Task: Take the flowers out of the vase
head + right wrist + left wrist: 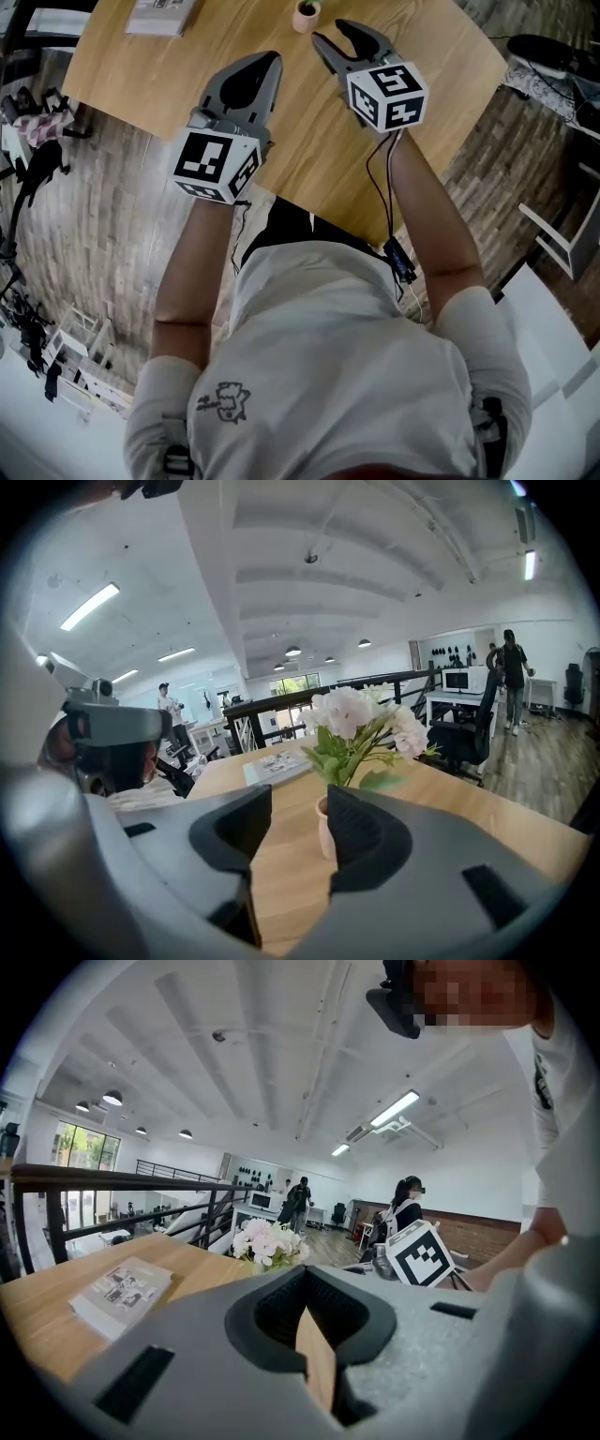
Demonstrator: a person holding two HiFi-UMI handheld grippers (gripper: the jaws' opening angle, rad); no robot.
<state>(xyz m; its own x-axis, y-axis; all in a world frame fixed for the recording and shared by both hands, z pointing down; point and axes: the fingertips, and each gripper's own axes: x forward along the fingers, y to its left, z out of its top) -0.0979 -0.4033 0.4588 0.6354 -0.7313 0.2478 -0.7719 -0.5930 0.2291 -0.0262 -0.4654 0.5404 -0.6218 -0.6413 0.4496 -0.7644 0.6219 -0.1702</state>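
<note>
**Right jaws open in front of the vase; flowers not yet gripped**

The flowers (361, 714) stand in the vase (323, 829), stems upright, so the long axis runs vertically. The pale blooms and green leaves spread above the rim. The vase sits on the desk (187, 56) toward its far edge, well apart from the booklet (161, 14) at the far left corner.

Key relation: from the right gripper (298, 799) the vase lies straight ahead and slightly right of the gap's centre line, partly behind the right-hand jaw. These jaws stand wide apart and press on nothing. The gap is level with the vase body, while stems and blooms sit higher. Judgement: the jaws must come up to the stems above the rim before closing, and the pull should then go up along the stems.

The right gripper (328, 31) is the nearer one, its tips just beside the vase (306, 16). The left gripper (267, 64) is further back, its jaws meeting at the tips and holding nothing.

View differences:
- The head view gives the layout from above, but the blooms can hardly be made out there.
- The right gripper view alone shows stem height against the jaws.
- The left gripper view shows only the blooms (267, 1241) over its jaw tops, left of centre, with the vase hidden.
</note>
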